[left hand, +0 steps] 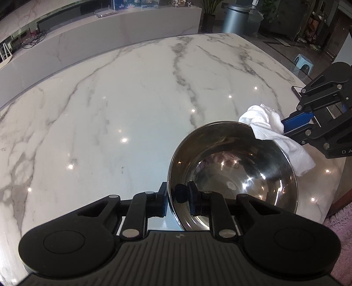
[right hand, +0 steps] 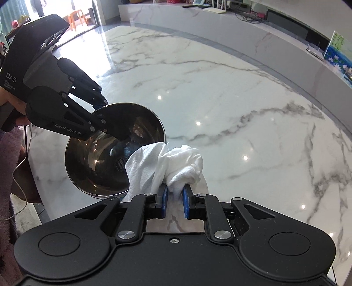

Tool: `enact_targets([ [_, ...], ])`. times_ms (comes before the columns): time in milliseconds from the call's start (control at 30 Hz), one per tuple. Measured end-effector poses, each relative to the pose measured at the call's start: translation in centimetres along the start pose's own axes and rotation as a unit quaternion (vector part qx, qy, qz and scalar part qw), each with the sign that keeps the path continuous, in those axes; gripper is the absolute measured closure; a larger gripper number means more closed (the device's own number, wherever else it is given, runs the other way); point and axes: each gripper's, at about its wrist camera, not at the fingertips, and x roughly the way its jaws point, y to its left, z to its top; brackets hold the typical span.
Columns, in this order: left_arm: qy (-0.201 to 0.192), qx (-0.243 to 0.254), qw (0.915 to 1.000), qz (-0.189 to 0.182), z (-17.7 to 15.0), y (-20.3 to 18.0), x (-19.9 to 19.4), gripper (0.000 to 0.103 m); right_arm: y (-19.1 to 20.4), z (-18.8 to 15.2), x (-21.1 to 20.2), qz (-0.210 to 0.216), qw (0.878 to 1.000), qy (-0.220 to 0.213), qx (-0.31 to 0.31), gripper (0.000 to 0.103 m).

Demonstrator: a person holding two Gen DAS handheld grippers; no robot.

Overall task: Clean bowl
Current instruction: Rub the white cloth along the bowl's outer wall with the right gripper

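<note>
A shiny steel bowl (left hand: 242, 167) (right hand: 96, 167) is tilted near the marble table's corner. My left gripper (left hand: 178, 198) (right hand: 111, 120) is shut on its rim, with one finger inside the bowl and one outside. My right gripper (right hand: 175, 194) (left hand: 283, 125) is shut on a crumpled white cloth (right hand: 176, 162) (left hand: 264, 125). The cloth hangs at the bowl's rim and one flap drapes over the edge of the bowl. A hand (right hand: 13, 105) holds the left gripper's handle.
The white marble table (left hand: 110, 121) (right hand: 242, 110) stretches wide beyond the bowl. Its edge runs close by the bowl, with a pink rug (left hand: 343, 224) below. A marble counter (left hand: 99, 35) stands behind; a grey bin (left hand: 235, 19) and a blue stool (left hand: 304, 62) sit on the floor.
</note>
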Motion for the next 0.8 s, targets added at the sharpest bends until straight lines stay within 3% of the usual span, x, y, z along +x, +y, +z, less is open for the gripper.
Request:
enact_targets([
  [100, -0.005, -0.002, 1.0000, -0.002, -0.2, 0.1, 0.0, 0.087, 0.6, -0.6, 0.4, -0.007, 1.000, 0.018, -0.006, 0.088],
  [233, -0.004, 0.005, 1.0000, 0.000, -0.3, -0.1, -0.1, 0.087, 0.6, -1.3, 0.2, -0.017, 1.000, 0.014, -0.016, 0.064],
  [300, -0.004, 0.006, 1.0000, 0.001, -0.3, -0.1, -0.2, 0.086, 0.6, -1.4, -0.2, -0.016, 1.000, 0.007, -0.025, 0.059],
  [533, -0.006, 0.012, 0.9999, 0.004, -0.3, -0.3, 0.0, 0.085, 1.4, -0.9, 0.7, 0.010, 0.995, 0.004, -0.099, 0.052],
  [800, -0.010, 0.009, 0.9999, -0.004, -0.3, 0.0, 0.0, 0.085, 1.5, -0.6, 3.6, 0.019, 0.992, 0.004, -0.125, 0.051],
])
